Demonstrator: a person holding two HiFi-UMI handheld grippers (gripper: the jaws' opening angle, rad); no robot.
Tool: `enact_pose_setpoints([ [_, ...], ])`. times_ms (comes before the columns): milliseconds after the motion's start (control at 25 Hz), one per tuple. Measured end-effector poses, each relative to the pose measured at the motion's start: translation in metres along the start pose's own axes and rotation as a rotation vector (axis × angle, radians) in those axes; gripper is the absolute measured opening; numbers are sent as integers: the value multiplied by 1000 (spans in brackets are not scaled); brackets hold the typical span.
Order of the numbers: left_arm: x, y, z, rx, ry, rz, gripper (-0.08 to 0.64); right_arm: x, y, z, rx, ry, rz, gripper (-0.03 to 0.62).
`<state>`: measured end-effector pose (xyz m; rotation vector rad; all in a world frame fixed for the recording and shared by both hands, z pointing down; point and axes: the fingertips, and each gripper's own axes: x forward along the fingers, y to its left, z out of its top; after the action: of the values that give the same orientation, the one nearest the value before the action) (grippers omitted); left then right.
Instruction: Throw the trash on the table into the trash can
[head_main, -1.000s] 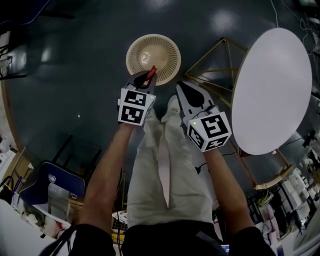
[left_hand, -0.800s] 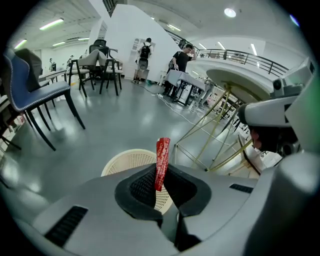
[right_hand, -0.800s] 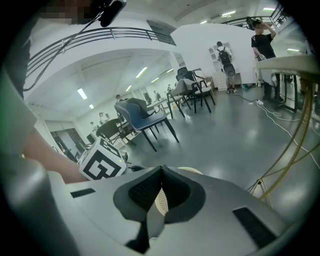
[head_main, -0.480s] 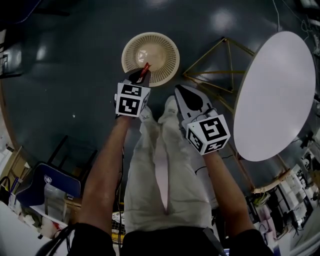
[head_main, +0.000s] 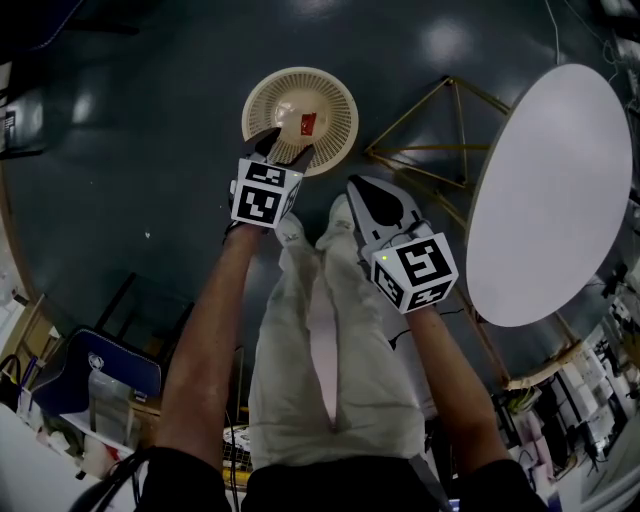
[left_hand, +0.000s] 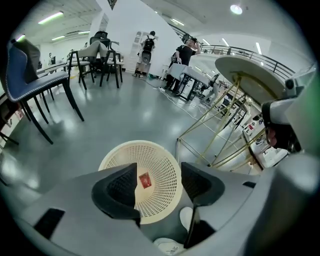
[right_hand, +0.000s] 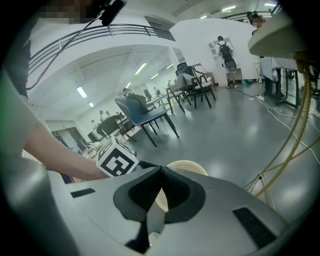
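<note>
Left gripper (head_main: 286, 148) is opening over the trash can (head_main: 340, 110) to drop the red wrapper (head_main: 308, 124) in, right gripper (head_main: 362, 186) is hanging clenched, empty.

Loose, creased cream trousers (head_main: 300, 340), white shoes (head_main: 343, 212), black short-sleeved top (head_main: 330, 487), both forearms (head_main: 215, 330) bare.

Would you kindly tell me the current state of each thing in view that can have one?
left gripper: jaws opening, nothing between the pads
right gripper: shut, empty
red wrapper: loose inside the trash can, free of both grippers; falling or landed, cannot tell
trash can: upright on the floor, open-topped
white table: standing on its gold frame
</note>
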<state>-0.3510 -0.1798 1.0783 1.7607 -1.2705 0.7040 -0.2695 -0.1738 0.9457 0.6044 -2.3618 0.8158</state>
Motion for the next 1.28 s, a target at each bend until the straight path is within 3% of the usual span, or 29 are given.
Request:
enact_pose_setpoints([
  [360, -8, -2, -3, -22, -5, 9, 279, -5, 2, -1, -4, -6, -4, 18],
  [760, -39, -14, 16, 3, -29, 11, 266, -17, 21, 16, -15, -35, 1, 18],
  [1160, -98, -32, 40, -5, -72, -7, 106, -43, 53, 40, -20, -57, 1, 18],
  [1280, -118, -39, 45, -3, -96, -11, 91, -51, 68, 47, -27, -64, 6, 18],
])
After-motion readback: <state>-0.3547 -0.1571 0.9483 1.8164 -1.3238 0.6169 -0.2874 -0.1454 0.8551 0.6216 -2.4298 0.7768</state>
